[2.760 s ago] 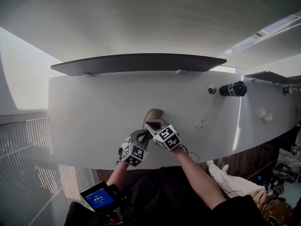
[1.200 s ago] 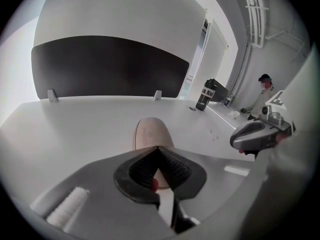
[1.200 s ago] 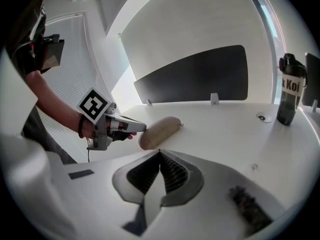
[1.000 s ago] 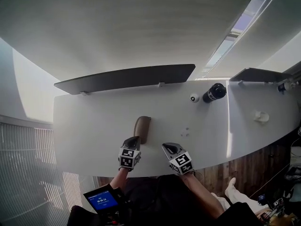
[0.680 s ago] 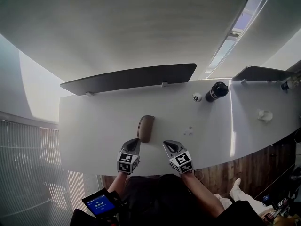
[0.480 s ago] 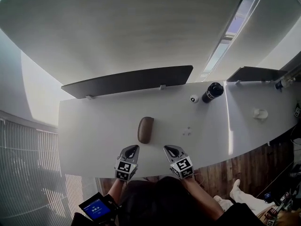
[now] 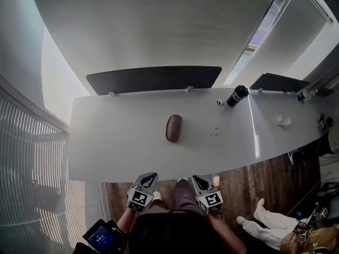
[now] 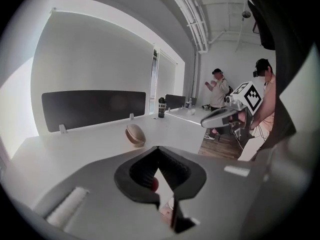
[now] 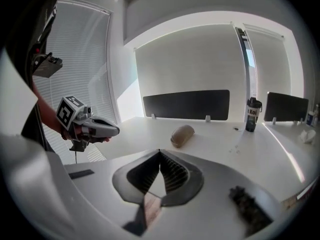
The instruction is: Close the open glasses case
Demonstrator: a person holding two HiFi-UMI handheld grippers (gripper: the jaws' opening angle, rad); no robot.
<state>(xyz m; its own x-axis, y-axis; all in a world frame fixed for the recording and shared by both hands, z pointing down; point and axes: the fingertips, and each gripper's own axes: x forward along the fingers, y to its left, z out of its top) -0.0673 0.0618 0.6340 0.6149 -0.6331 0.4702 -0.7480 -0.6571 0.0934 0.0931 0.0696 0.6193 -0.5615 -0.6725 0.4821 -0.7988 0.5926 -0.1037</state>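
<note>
The brown glasses case (image 7: pixel 174 128) lies shut on the white table (image 7: pixel 116 147), near its middle; it also shows as glasses case (image 8: pixel 134 134) and glasses case (image 9: pixel 182 135). Both grippers are held off the table's near edge, close to the person's body and well short of the case. My left gripper (image 7: pixel 149 178) has its jaws together with nothing between them, as the left gripper view (image 8: pixel 159 151) confirms. My right gripper (image 7: pixel 196 180) is likewise shut and empty in the right gripper view (image 9: pixel 160 154).
A dark divider panel (image 7: pixel 153 78) stands along the table's far edge, with a second panel (image 7: pixel 278 82) to the right. A black bottle (image 7: pixel 237 96) and a small white object (image 7: pixel 283 121) sit far right. Two people (image 8: pixel 217 96) stand beyond the table's end. Wooden floor (image 7: pixel 249 181) lies under the near edge.
Both grippers have drawn back from the case to beyond the table's near edge. The head camera has backed away and risen. The case stays shut where it was.
</note>
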